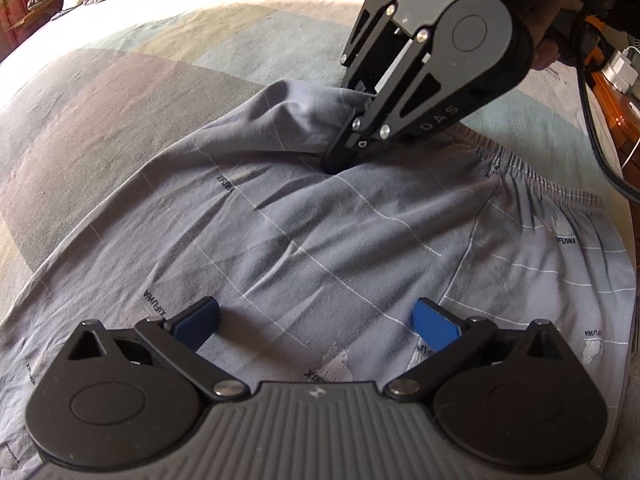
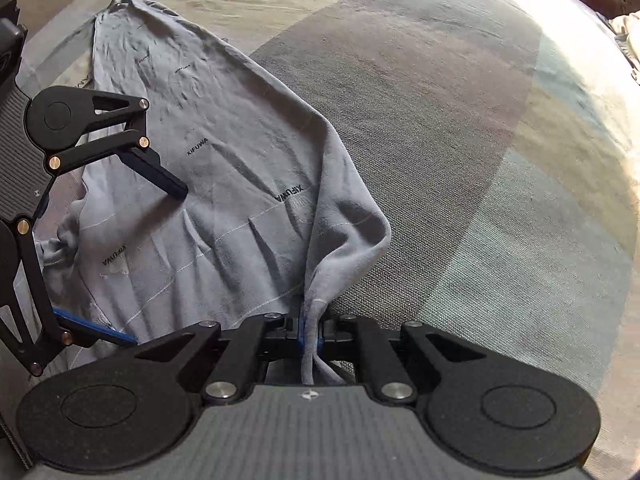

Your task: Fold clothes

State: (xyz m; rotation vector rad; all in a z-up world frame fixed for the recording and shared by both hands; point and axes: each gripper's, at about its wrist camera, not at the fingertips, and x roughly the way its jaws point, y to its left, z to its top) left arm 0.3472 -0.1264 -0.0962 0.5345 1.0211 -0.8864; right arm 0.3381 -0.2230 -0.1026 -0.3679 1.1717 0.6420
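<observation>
Grey shorts (image 1: 320,216) lie spread on the bedspread (image 1: 168,64), filling mid-frame, waistband at right. Fabric's thin, soft, light, so it'll drape and slide; best pinched at hems or corners. My right gripper (image 2: 310,334), bottom centre of its view, is clenched on a bunched edge w/ cloth lifted into a ridge. My left gripper (image 1: 316,322), bottom of frame, is spread wide, empty, hovering over the shorts.

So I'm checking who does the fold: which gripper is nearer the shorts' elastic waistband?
Left. The left gripper hovers open over the shorts, beside the waistband. The right gripper is shut on a bunched edge farther off.
</observation>
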